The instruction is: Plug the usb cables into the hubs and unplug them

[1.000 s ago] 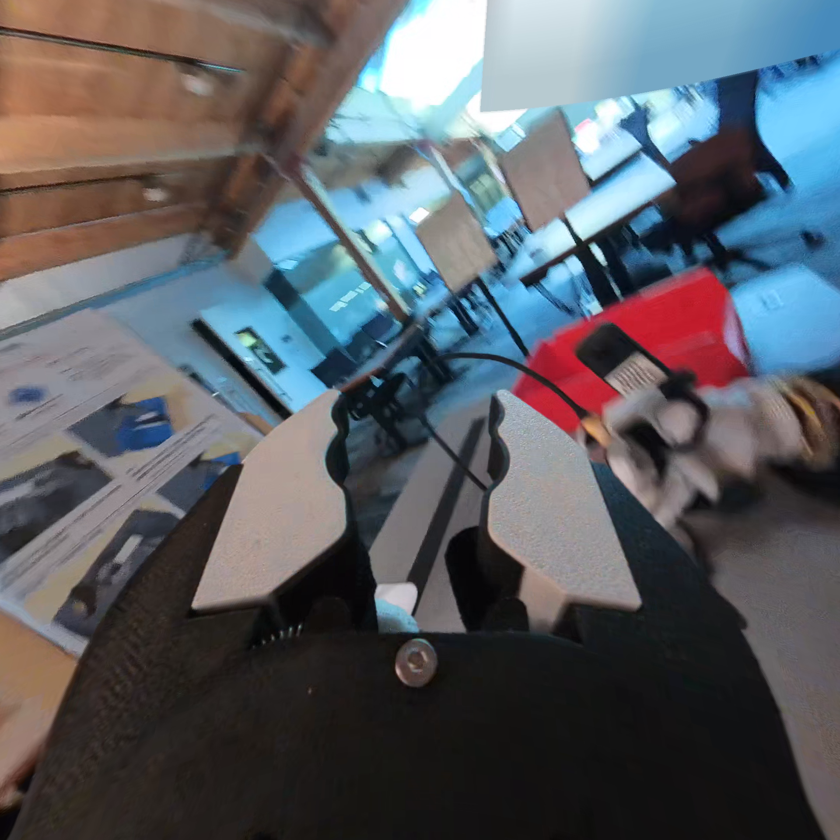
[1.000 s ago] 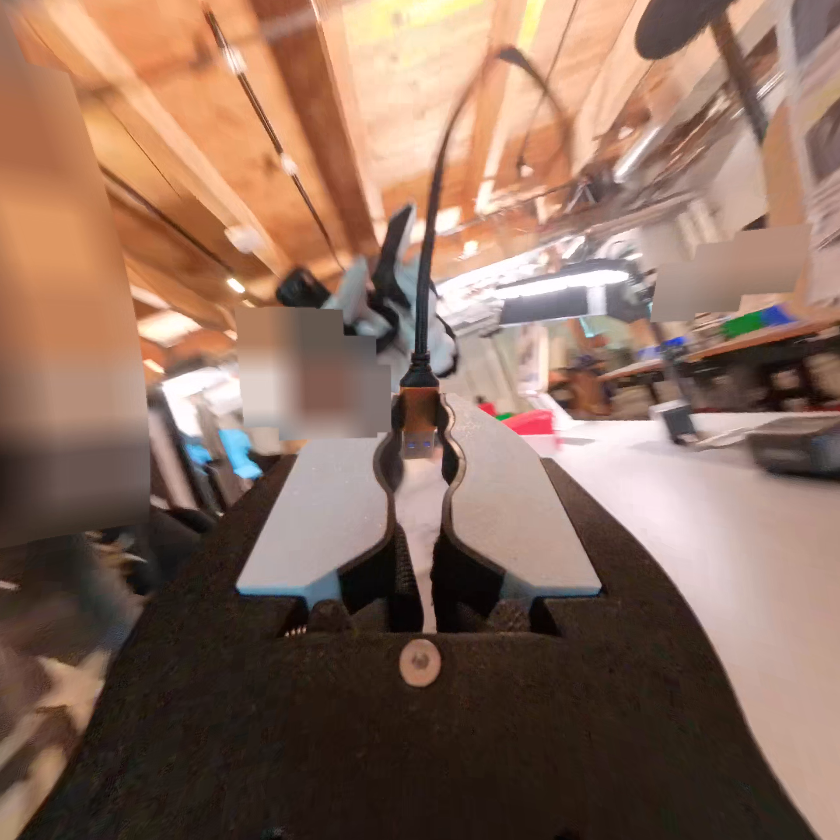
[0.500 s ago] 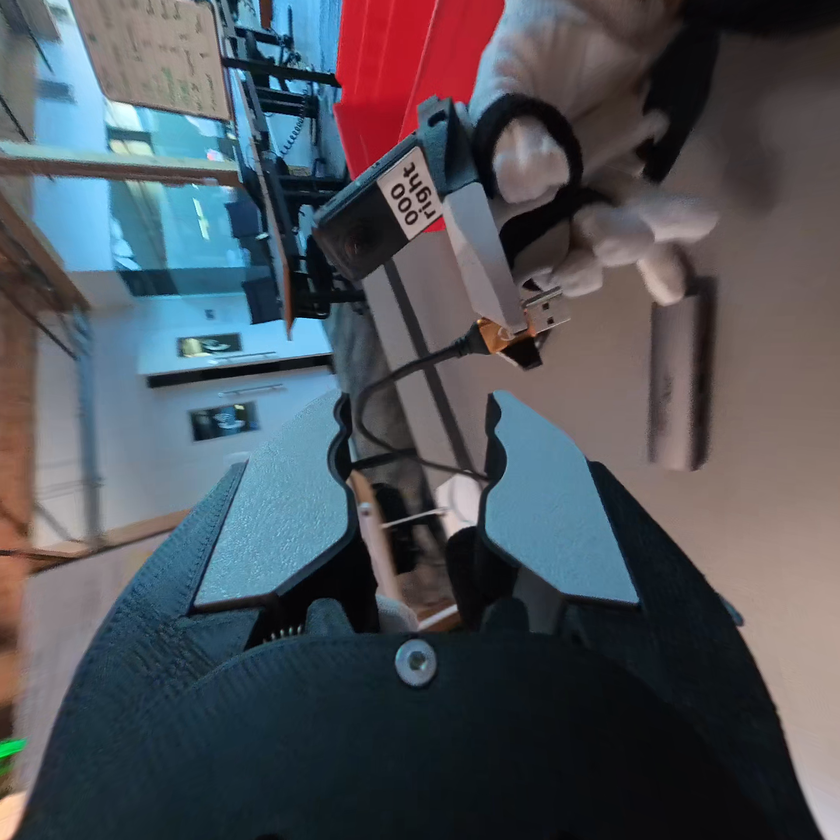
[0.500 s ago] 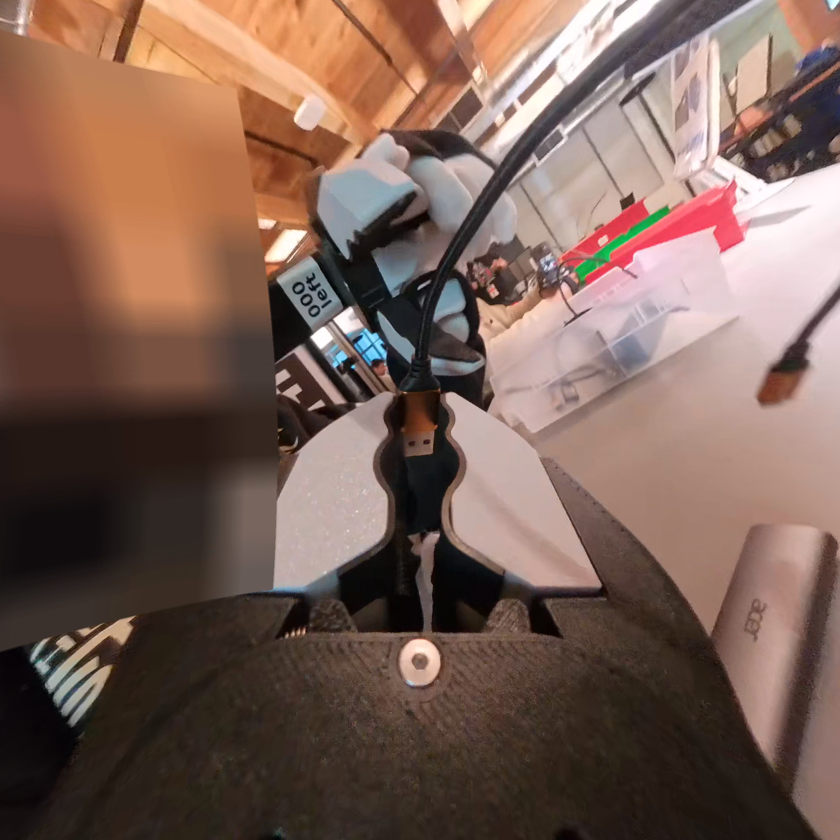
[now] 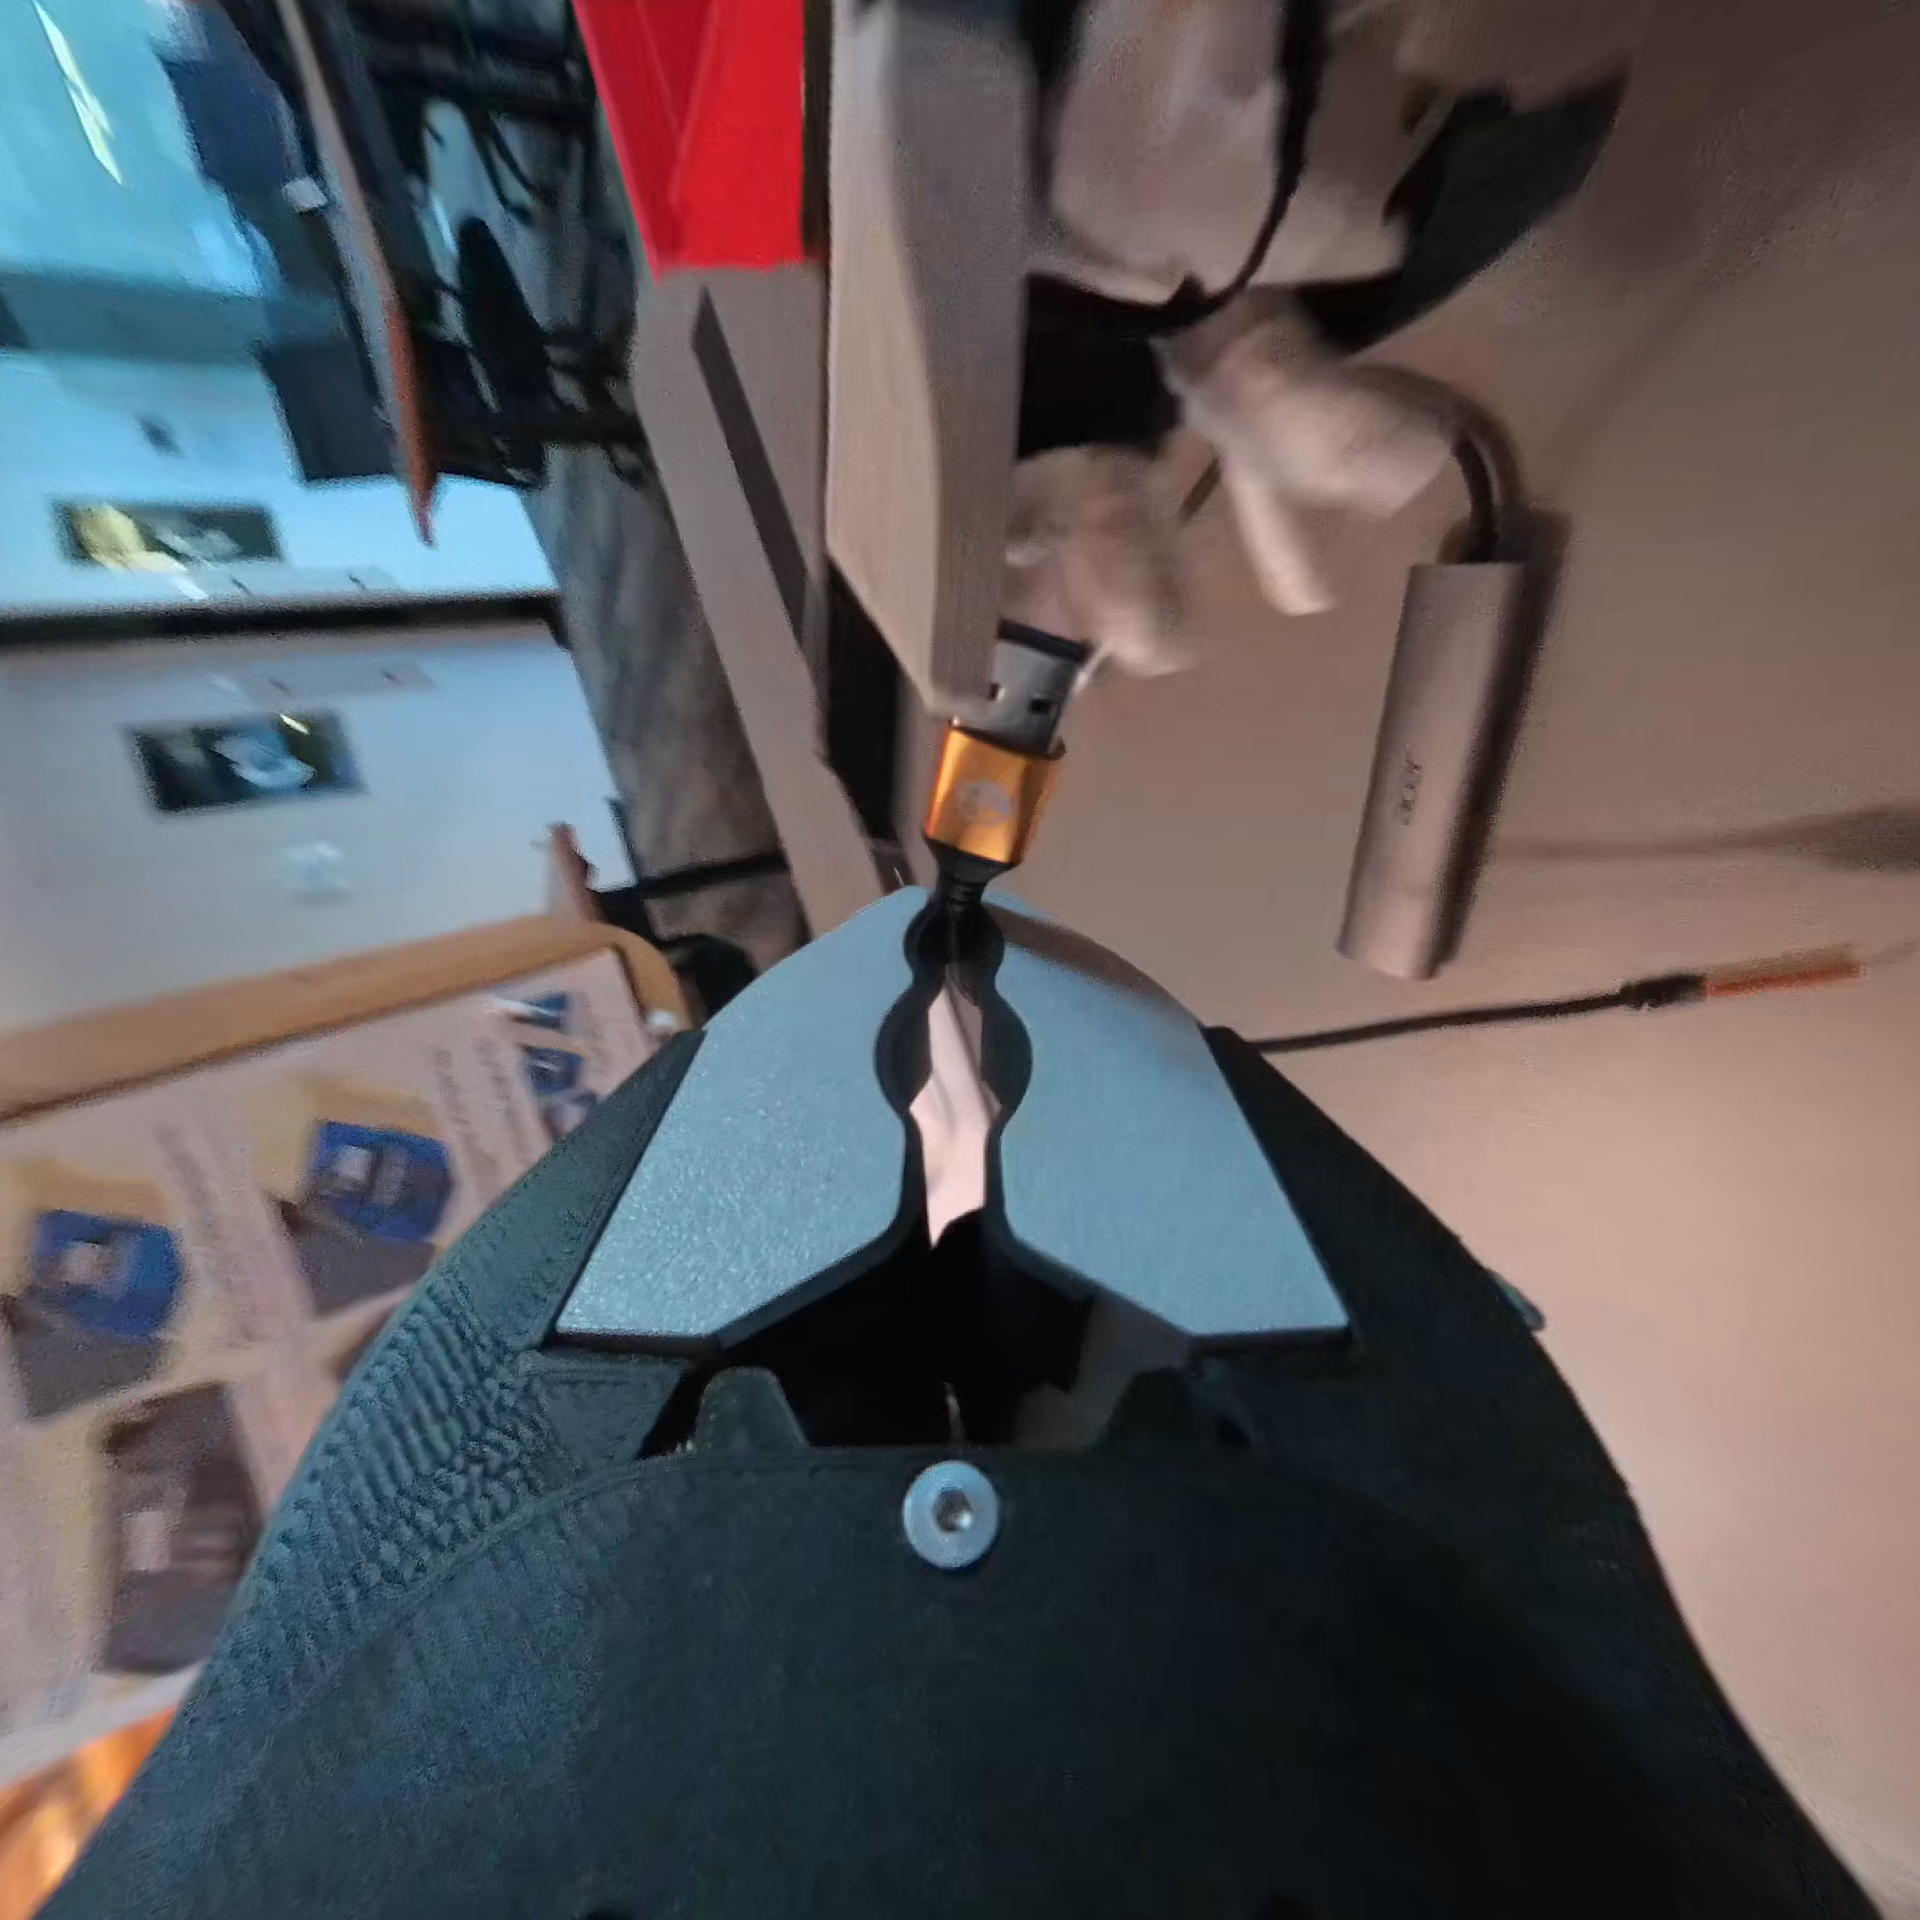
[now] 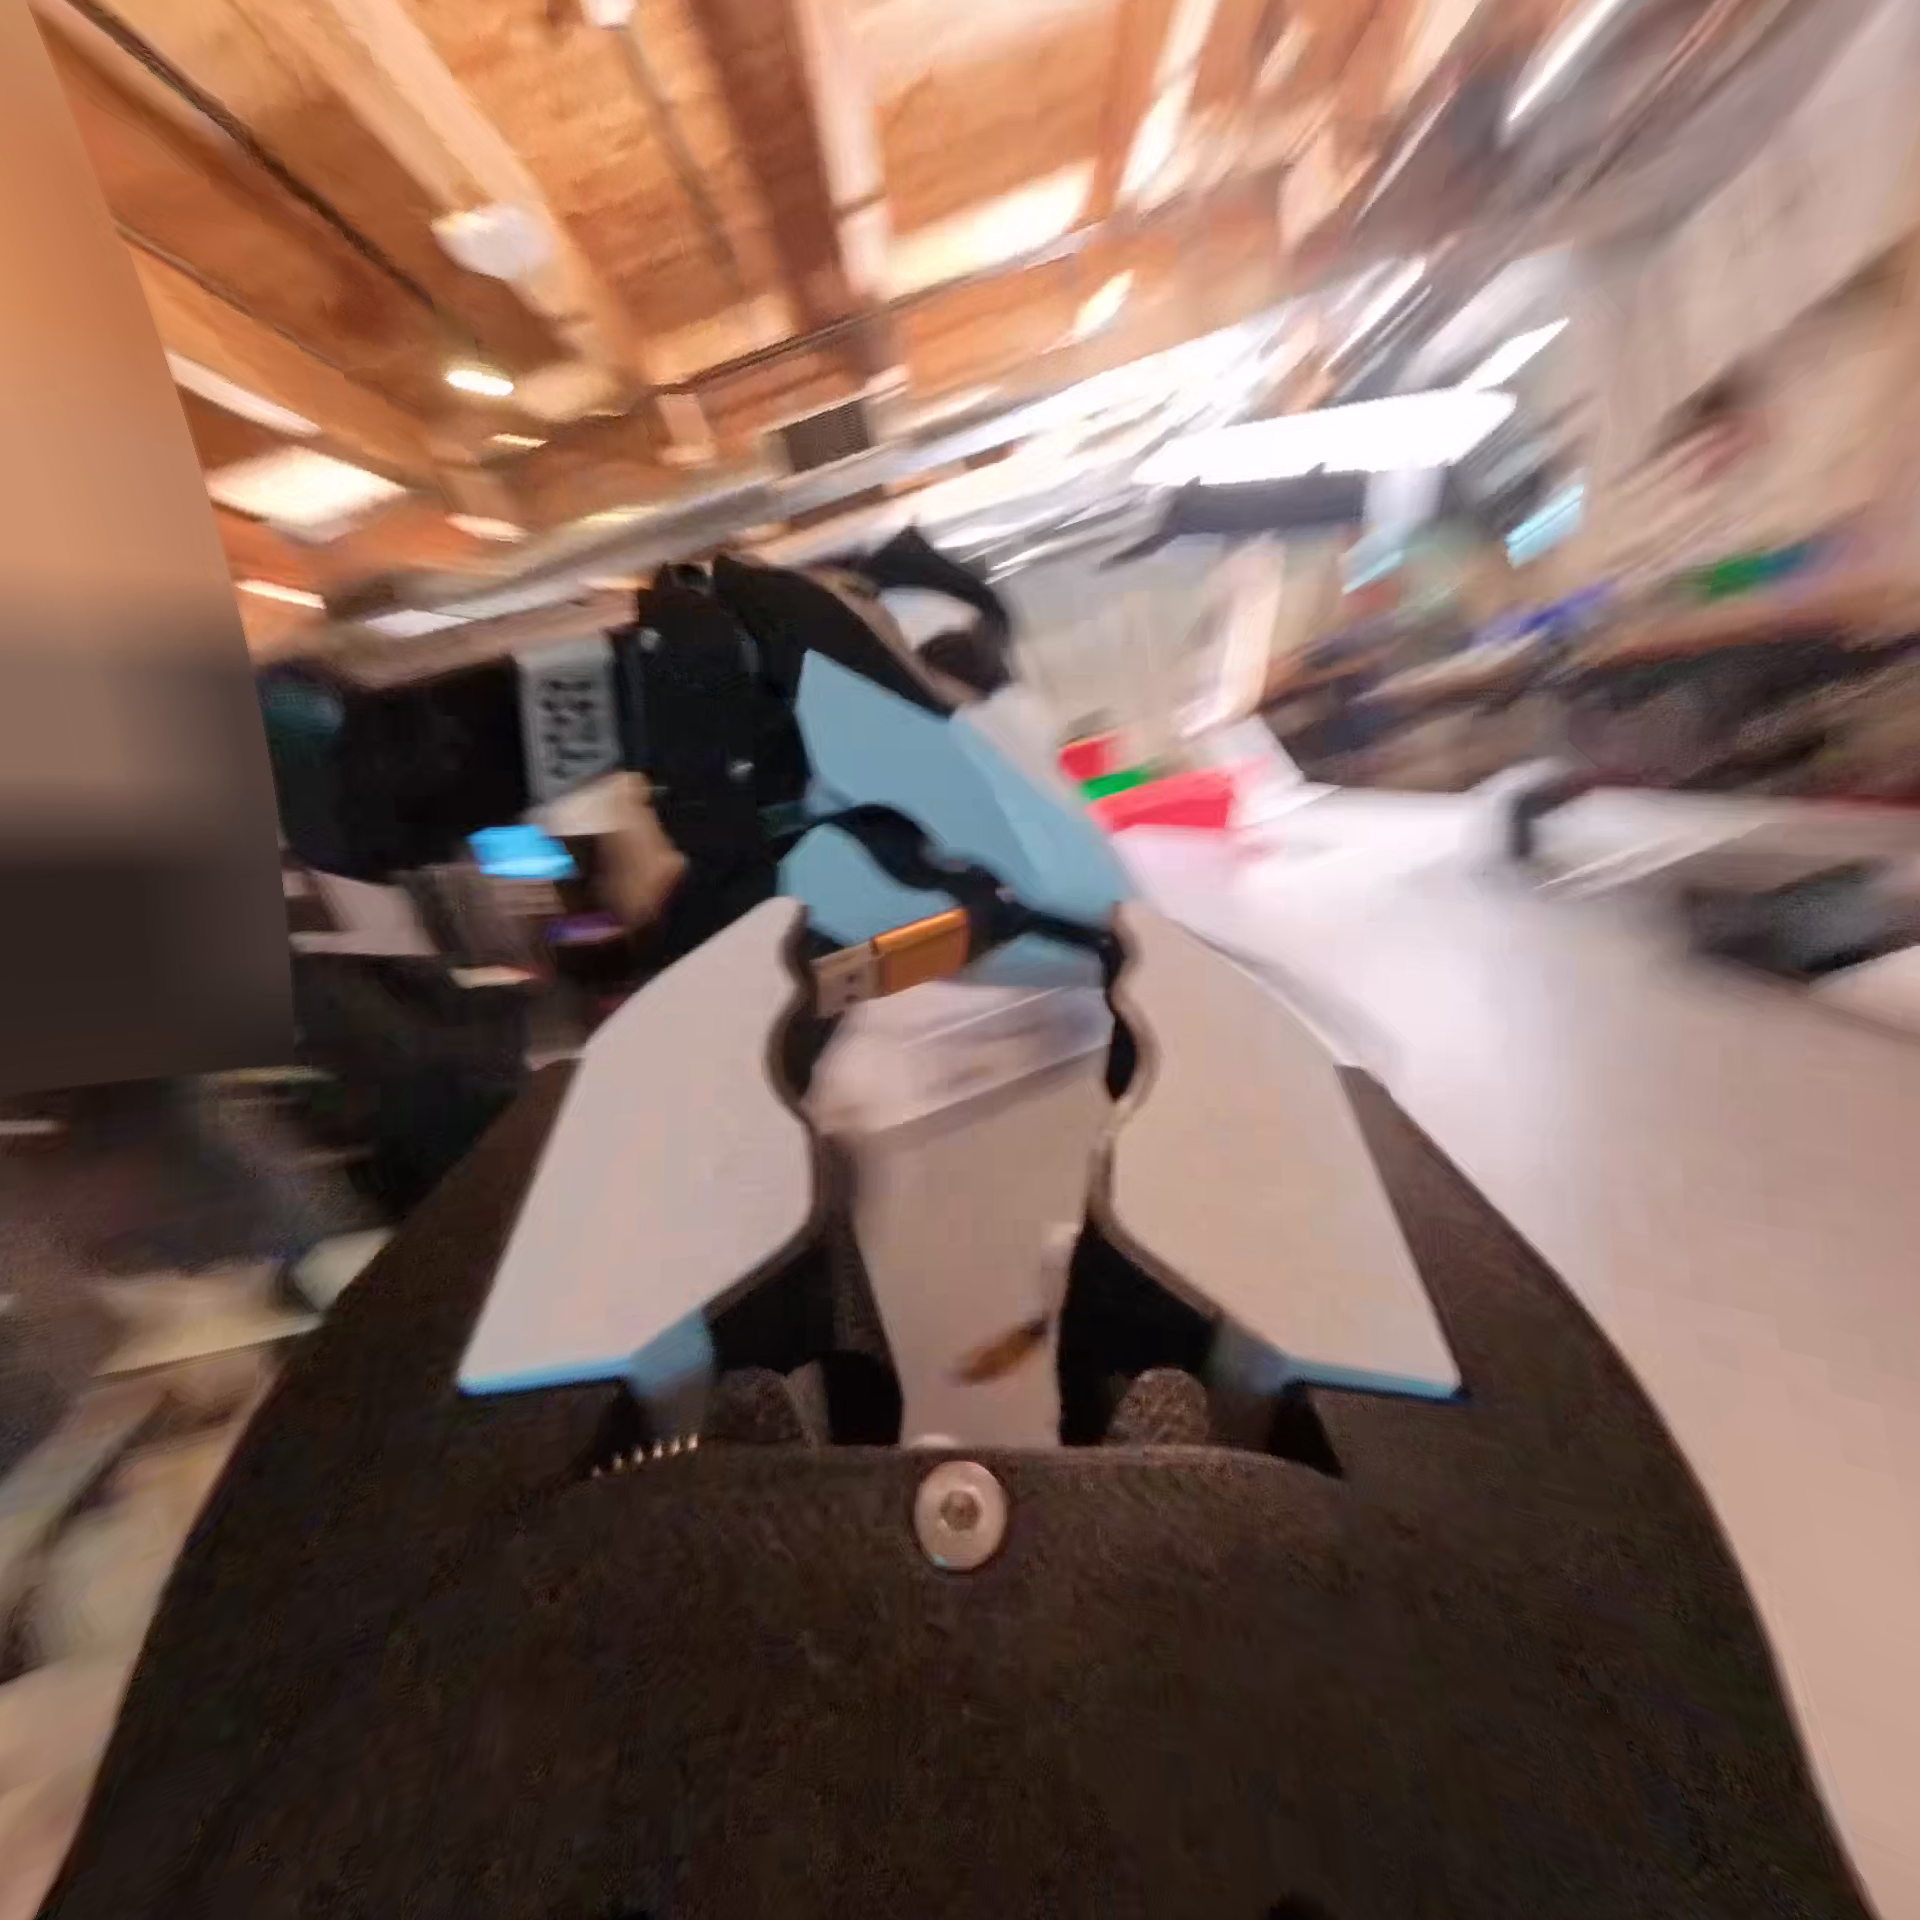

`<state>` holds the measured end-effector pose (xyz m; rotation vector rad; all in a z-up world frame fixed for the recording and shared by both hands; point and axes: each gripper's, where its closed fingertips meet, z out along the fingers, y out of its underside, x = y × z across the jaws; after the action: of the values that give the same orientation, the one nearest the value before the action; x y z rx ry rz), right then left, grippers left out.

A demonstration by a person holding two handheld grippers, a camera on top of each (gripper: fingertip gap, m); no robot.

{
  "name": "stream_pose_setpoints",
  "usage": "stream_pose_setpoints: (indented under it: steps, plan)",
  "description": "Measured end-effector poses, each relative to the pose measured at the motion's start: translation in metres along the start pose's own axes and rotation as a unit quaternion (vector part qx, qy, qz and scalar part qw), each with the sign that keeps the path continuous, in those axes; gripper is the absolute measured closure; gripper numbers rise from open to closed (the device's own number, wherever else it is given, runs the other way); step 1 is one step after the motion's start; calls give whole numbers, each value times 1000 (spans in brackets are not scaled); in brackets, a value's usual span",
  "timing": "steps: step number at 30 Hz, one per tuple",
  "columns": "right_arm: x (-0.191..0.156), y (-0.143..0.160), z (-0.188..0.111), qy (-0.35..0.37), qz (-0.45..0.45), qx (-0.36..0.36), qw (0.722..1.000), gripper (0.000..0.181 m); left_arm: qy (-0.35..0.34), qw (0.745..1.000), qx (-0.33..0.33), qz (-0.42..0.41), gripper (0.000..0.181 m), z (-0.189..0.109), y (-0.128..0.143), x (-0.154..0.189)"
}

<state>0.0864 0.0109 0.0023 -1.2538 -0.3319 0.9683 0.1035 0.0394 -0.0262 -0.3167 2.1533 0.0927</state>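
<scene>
My left gripper (image 5: 951,914) is shut on a black USB cable just behind its orange-collared plug (image 5: 992,795). The plug's metal tip points away, toward a grey finger (image 5: 914,416) of my right gripper and a white-gloved hand (image 5: 1299,447). A silver hub (image 5: 1439,769) lies on the table to the right. In the blurred right wrist view, my right gripper (image 6: 956,935) is open. The same plug (image 6: 914,951) lies crosswise between its fingertips, held by the left gripper's pale blue fingers (image 6: 935,790).
A second black cable with an orange plug (image 5: 1766,977) lies on the pale table (image 5: 1558,1351) beside the hub. A red bin (image 5: 717,125) stands at the far edge. Red and green bins (image 6: 1164,800) show far off. Posters (image 5: 208,1247) are at the left. Left tips and right tips are each some 15 cm from the silver hub (image 5: 1439,769).
My right gripper held the plug and has opened. My left gripper was open and empty and has shut on the cable behind the plug. Both views have swung.
</scene>
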Motion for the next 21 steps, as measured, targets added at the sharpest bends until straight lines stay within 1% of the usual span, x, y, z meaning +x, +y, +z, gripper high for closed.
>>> stream_pose_setpoints:
  steps: [1, 2, 3, 4, 5, 6, 7, 8, 9, 11, 17, 20, 21]
  plan:
    - [9, -11, -1, 65, -96, 31, 993, 113, 16, 999, -2, -29, 178, 0, 7, 2]
    - [10, -24, -4, 117, -204, 63, 970, 103, 34, 998, -2, -55, 178, 1, 13, 5]
    - [1, -33, -6, 146, -322, 87, 931, 95, 58, 995, 1, -79, 178, 0, 17, 10]
    - [-13, -34, -4, 155, -439, 88, 881, 96, 76, 992, 7, -98, 178, -1, 20, 13]
    - [-21, -25, 1, 156, -531, 50, 831, 100, 94, 989, 18, -110, 178, -3, 21, 17]
    - [-21, -10, 8, 153, -594, -7, 790, 103, 115, 986, 29, -118, 178, -6, 20, 23]
    - [-18, 5, 13, 148, -634, -59, 757, 107, 135, 982, 37, -124, 178, -9, 20, 28]
    - [-13, 16, 16, 146, -661, -94, 730, 110, 151, 979, 40, -128, 177, -12, 20, 32]
    - [-11, 23, 18, 146, -682, -112, 708, 113, 166, 977, 40, -129, 178, -14, 21, 37]
    - [-10, 29, 20, 141, -712, -129, 676, 122, 198, 971, 35, -129, 177, -17, 24, 48]
    - [-10, 44, 22, 125, -767, -180, 603, 140, 280, 950, 22, -137, 177, -16, 25, 75]
    - [-4, 57, 24, 109, -781, -218, 575, 143, 302, 943, 22, -135, 177, -15, 21, 82]
    - [-3, 59, 24, 110, -784, -224, 568, 150, 305, 943, 17, -132, 177, -14, 22, 83]
